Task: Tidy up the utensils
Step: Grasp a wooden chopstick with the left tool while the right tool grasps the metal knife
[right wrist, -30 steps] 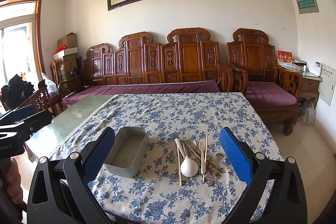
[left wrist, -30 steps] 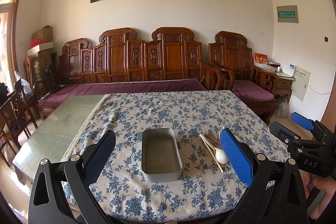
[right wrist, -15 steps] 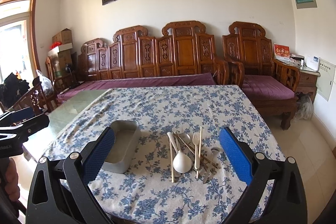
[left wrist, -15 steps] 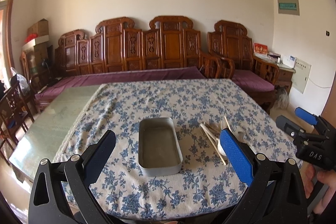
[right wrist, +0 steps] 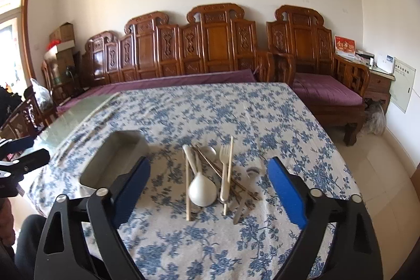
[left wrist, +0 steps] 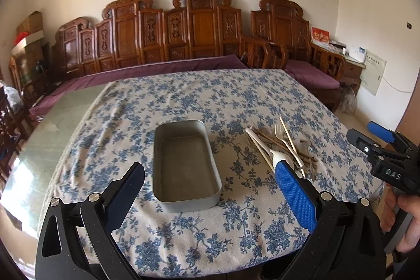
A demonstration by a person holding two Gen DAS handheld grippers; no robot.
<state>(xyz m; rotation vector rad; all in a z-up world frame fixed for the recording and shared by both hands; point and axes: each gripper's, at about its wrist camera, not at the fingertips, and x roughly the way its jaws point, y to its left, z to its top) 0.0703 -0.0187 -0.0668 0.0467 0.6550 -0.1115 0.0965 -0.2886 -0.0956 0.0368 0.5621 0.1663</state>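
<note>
A grey metal tray [left wrist: 185,164] lies empty on the floral tablecloth [left wrist: 210,101]; the right wrist view shows the tray [right wrist: 115,159] at left. To its right lies a pile of utensils [right wrist: 215,177]: a white spoon [right wrist: 202,190], a fork [right wrist: 225,162], chopsticks [right wrist: 188,188] and metal cutlery. The pile of utensils [left wrist: 281,146] also shows in the left wrist view. My left gripper [left wrist: 210,190] hangs open over the tray's near end. My right gripper [right wrist: 210,190] hovers above the pile, its jaws closing a little with nothing between them.
Carved wooden benches [right wrist: 210,49] with purple cushions stand behind the table. A bare glass strip of the table [left wrist: 52,127] lies left of the cloth. A side cabinet [right wrist: 378,80] stands at the right wall. A hand [left wrist: 404,225] holds the other gripper at right.
Both grippers have dropped and moved in toward the table; the tray and the utensils now look larger and nearer. The right jaws have narrowed slightly.
</note>
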